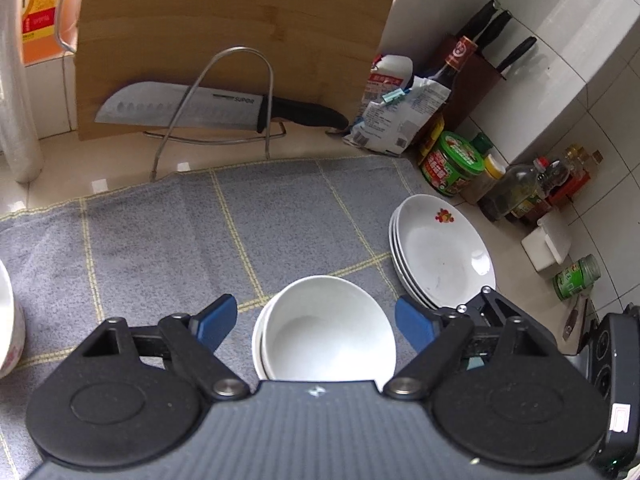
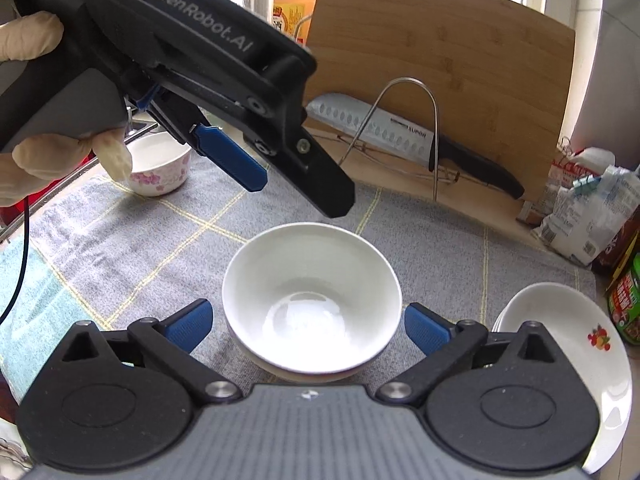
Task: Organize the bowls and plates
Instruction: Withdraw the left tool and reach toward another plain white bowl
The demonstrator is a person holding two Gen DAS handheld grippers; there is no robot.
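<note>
Two white bowls [image 1: 328, 332] [image 2: 312, 296] sit nested on a grey checked towel [image 1: 192, 224]. My left gripper [image 1: 316, 322] hangs open above the stack, its blue pads [image 1: 218, 318] clear of the rim on both sides. My right gripper [image 2: 308, 326] is open too, with one pad [image 2: 190, 326] on each side of the top bowl and a small gap at each. The left gripper [image 2: 292, 188] also shows in the right wrist view, held by a gloved hand [image 2: 28, 36] above and behind the bowls. A stack of white plates [image 1: 440, 248] [image 2: 560, 340] with a fruit print lies to the right.
A pink-flowered bowl [image 2: 160, 164] stands at the towel's far left corner. Behind the towel, a bamboo cutting board [image 1: 232, 32] and a large knife [image 1: 192, 110] lean in a wire rack [image 1: 236, 92]. Jars, bottles [image 1: 520, 192] and a knife block [image 1: 476, 76] crowd the right wall.
</note>
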